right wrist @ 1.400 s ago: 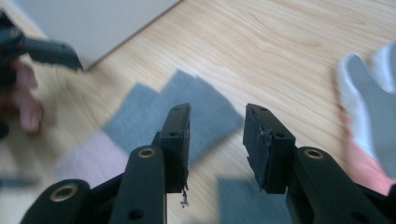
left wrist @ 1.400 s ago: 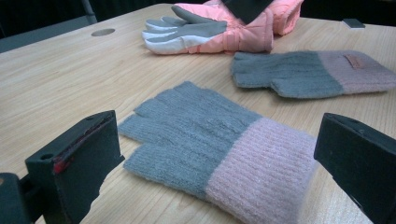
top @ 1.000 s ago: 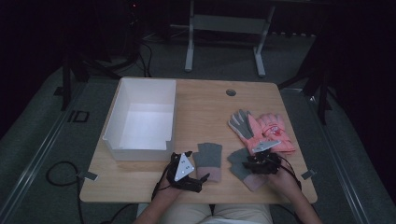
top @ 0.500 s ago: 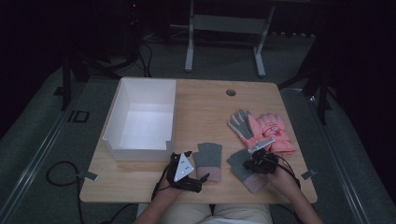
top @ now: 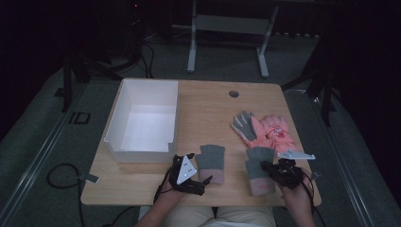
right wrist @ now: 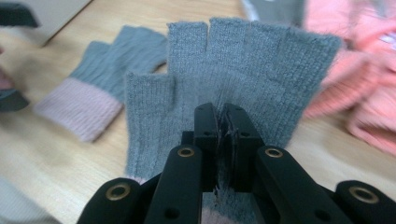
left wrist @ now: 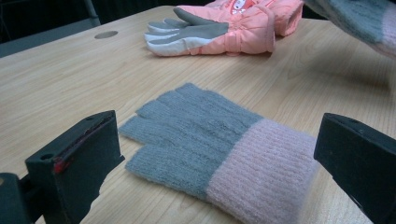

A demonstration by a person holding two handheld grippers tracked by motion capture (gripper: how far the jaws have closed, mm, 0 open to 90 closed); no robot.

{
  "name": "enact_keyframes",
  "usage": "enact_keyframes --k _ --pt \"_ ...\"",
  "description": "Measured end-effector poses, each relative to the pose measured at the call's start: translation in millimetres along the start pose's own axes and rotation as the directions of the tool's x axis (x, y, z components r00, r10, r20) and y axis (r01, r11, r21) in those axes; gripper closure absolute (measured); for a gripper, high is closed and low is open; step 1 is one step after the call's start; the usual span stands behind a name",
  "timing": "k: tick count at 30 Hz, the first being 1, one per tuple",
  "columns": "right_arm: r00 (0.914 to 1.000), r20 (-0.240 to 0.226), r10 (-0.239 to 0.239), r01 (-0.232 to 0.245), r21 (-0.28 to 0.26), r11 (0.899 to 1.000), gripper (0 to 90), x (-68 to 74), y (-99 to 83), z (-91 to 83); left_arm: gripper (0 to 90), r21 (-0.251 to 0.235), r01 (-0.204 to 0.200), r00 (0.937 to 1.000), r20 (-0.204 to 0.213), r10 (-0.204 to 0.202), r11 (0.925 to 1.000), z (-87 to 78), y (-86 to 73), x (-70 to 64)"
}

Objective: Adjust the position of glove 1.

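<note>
Close up, the right gripper (right wrist: 223, 140) has its fingers pinched tight on a grey knit fingerless glove (right wrist: 243, 70), gripping the palm just above its pink ribbed cuff. Its mate (left wrist: 224, 144) lies flat on the wooden worktop (left wrist: 56, 88) between the left gripper's (left wrist: 210, 163) wide-spread fingers, untouched. Beyond the fingers lie padded pink gloves (left wrist: 224, 28) with grey palms; their print is unreadable.

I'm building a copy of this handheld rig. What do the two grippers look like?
Both are black. The left gripper carries a grey three-cornered plate with dark dots, and a black cable trails from it; its jaws are blocky, one showing a red streak. The right gripper bears a similar grey plate, and its linkage arms have brass-ringed holes. No sleeves are visible.
</note>
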State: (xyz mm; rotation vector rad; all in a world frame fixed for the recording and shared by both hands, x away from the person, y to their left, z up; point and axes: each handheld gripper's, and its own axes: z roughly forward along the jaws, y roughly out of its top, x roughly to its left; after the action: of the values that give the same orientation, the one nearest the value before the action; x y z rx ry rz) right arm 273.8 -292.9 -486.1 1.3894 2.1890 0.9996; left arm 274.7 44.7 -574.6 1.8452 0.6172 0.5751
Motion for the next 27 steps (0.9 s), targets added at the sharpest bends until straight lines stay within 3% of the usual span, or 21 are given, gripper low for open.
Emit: enact_keyframes --k 3,11,18,22,25,27 --pt "0.9974 0.059 0.040 -0.042 0.022 0.999 84.6 -9.9 -10.0 0.3 0.1 0.001 -0.002 1.0000 0.000 0.002 1.0000 0.0 0.0 -0.1" --pt "0.9897 0.099 0.103 -0.112 0.087 0.990 84.4 -32.6 -36.8 9.5 0.1 0.004 -0.005 1.0000 -0.003 0.005 1.0000 0.1 0.2 -0.6" --pt "0.9860 0.117 0.119 -0.133 0.120 0.984 82.2 -45.6 -52.1 25.2 0.1 -0.002 -0.007 1.0000 -0.003 0.007 1.0000 0.2 0.2 -1.5" --pt "0.9873 0.109 0.116 -0.128 0.112 0.985 81.3 -47.2 -52.7 25.8 0.2 0.004 -0.006 1.0000 -0.001 0.006 1.0000 0.7 0.5 -0.9" --pt "0.9902 0.084 0.111 -0.120 0.108 0.987 73.6 -51.5 -50.2 23.9 0.1 -0.002 -0.002 1.0000 0.002 0.002 1.0000 -0.1 0.1 -0.5" --pt "0.9972 0.058 0.046 -0.052 0.108 0.993 60.5 -57.0 -45.1 19.7 0.2 0.000 -0.001 1.0000 -0.002 0.001 1.0000 0.4 0.2 -0.8"
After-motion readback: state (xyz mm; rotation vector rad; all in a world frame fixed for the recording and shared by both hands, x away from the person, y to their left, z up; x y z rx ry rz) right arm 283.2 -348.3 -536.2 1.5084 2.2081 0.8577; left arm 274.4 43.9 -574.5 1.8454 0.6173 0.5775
